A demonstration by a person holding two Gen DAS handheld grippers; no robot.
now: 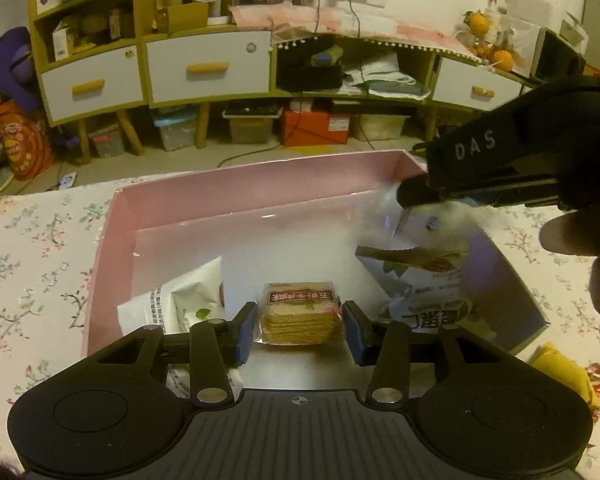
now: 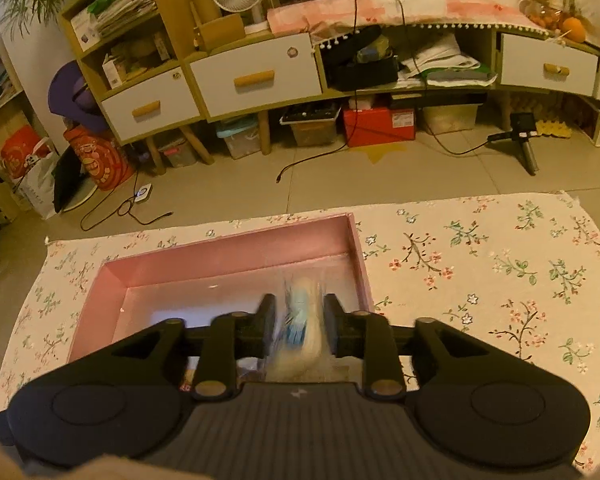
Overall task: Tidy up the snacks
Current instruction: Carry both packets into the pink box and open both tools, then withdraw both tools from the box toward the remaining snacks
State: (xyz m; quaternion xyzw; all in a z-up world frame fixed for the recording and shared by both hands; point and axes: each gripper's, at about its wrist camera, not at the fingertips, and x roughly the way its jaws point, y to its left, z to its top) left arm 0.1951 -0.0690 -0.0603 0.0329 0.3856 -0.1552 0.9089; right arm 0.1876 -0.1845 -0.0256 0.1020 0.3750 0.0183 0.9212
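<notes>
The biscuit pack [image 1: 299, 317] is framed loosely between the parted fingers of the left gripper [image 1: 300, 330], seemingly set down inside the pink box [image 1: 236, 194]. A blurred pale packet [image 2: 300, 320] is seen between the right gripper's [image 2: 299, 326] fingers, which are loosened, apparently for dropping it there.

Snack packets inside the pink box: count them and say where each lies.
4 visible. White pouch at the left, cracker pack centre between the left tongs, nut bag right, blurred packet between the right tongs. Others may be hidden.
</notes>
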